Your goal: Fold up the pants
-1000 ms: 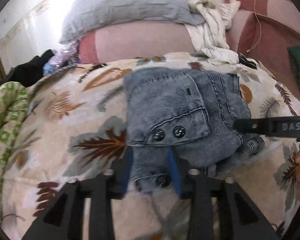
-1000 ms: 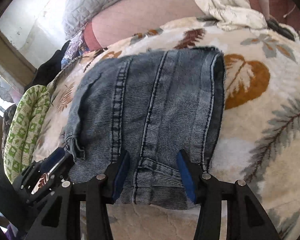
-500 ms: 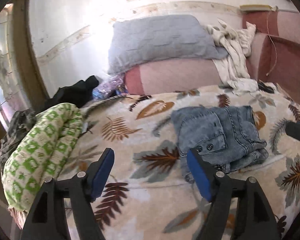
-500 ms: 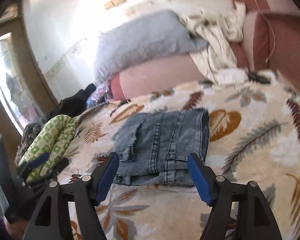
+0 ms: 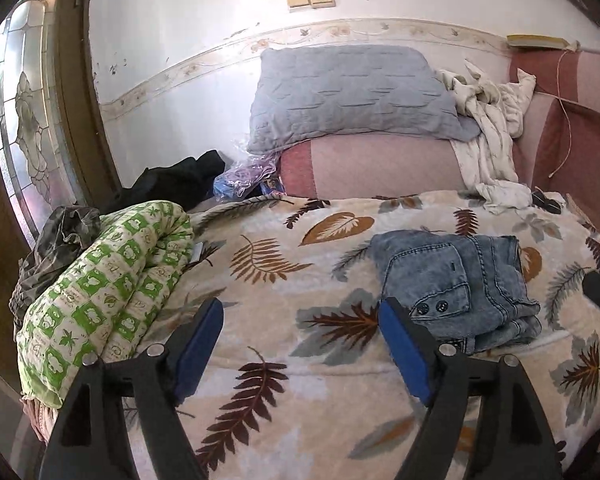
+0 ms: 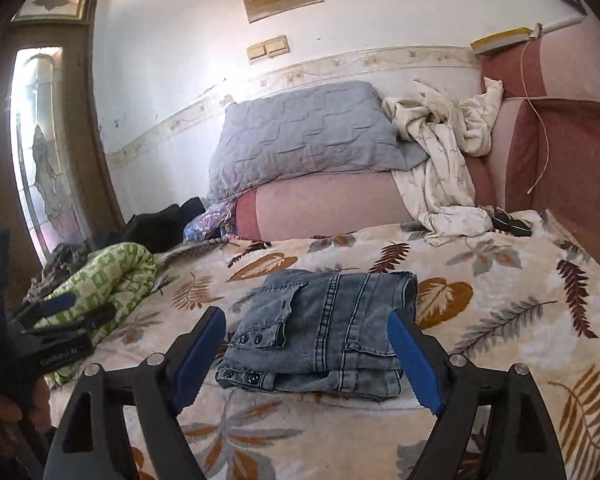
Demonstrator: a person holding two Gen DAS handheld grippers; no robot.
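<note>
Where both clamped the jeans a second ago, the left gripper (image 5: 302, 344) and right gripper (image 6: 306, 354) now gape empty, pulled back; folded jeans (image 6: 324, 326) lie ahead on the leaf-print blanket (image 6: 500, 320), a grey pillow (image 6: 304, 136) beyond.

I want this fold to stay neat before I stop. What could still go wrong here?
The jeans lie folded, both grippers open and clear of them. The layers look uneven at the near edge, so the stack may slump on the soft blanket. The right gripper hangs close in front; moving forward could snag the fold.
</note>
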